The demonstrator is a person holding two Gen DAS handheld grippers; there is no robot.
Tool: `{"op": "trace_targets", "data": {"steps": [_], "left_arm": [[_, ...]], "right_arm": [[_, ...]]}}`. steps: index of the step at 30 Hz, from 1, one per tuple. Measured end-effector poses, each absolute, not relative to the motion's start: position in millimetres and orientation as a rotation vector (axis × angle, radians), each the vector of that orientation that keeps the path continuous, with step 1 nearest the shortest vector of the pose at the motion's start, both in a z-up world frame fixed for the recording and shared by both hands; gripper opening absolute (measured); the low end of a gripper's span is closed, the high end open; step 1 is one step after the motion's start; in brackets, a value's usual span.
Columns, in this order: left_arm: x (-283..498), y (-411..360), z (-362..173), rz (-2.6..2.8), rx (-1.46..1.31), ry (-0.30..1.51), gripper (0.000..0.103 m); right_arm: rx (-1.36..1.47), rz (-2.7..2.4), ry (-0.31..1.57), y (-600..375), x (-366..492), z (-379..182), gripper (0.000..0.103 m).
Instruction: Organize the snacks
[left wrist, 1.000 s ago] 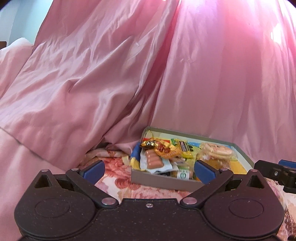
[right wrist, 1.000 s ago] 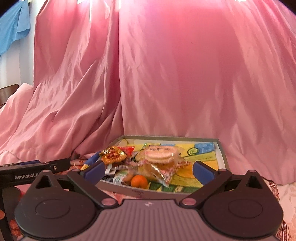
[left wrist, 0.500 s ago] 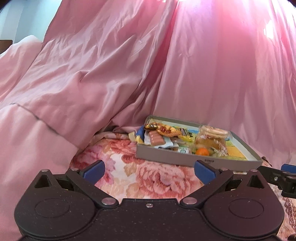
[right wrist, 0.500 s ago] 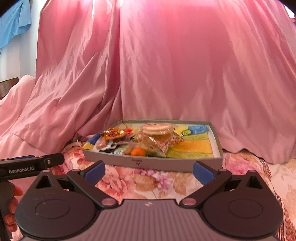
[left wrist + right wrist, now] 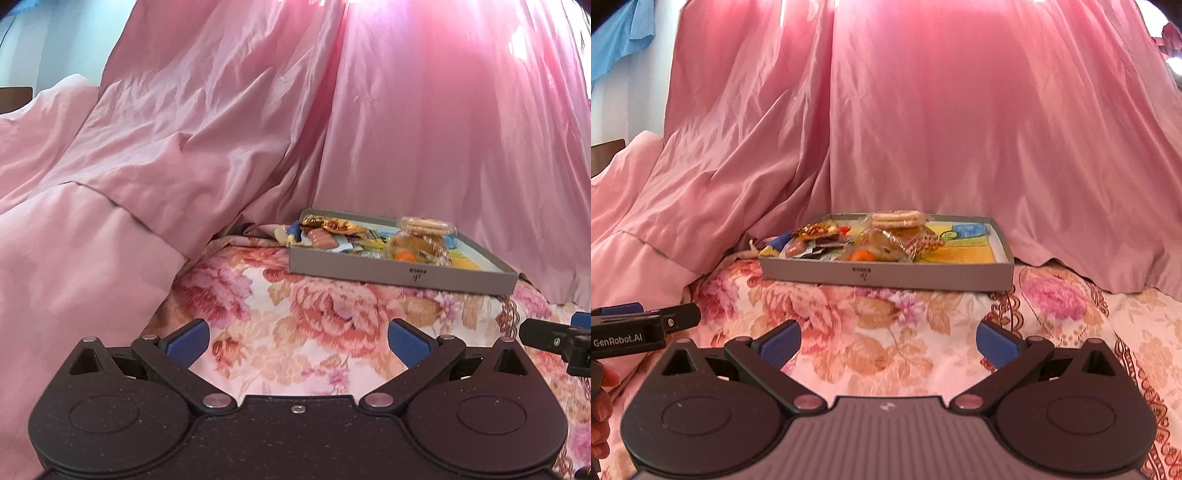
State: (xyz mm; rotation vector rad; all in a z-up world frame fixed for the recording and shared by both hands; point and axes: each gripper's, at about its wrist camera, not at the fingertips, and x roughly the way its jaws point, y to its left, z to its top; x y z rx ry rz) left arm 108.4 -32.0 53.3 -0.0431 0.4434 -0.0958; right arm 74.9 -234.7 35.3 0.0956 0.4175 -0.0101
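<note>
Snacks point(image 5: 864, 240) lie heaped at the left end of the grey tray point(image 5: 886, 274), straight ahead of the empty, wide-spread right gripper point(image 5: 888, 341); the left gripper point(image 5: 298, 338), likewise spread, faces the tray's left corner.

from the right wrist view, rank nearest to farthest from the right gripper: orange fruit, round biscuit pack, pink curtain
From the right gripper, outward:
1. orange fruit, at the tray's near wall, left of centre.
2. round biscuit pack, deeper in the tray, on top of the pile.
3. pink curtain, behind the tray.
</note>
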Motion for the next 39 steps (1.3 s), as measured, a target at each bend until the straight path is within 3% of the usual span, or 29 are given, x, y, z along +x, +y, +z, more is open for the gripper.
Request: {"op": "trace_targets", "data": {"steps": [39], "left_arm": [[65.6,-16.2,14.5,-0.104,-0.005,0.505,0.102]], "right_arm": [[0.062,-0.020,0.522,-205.2,35.3,-14.6,0.103]]}}
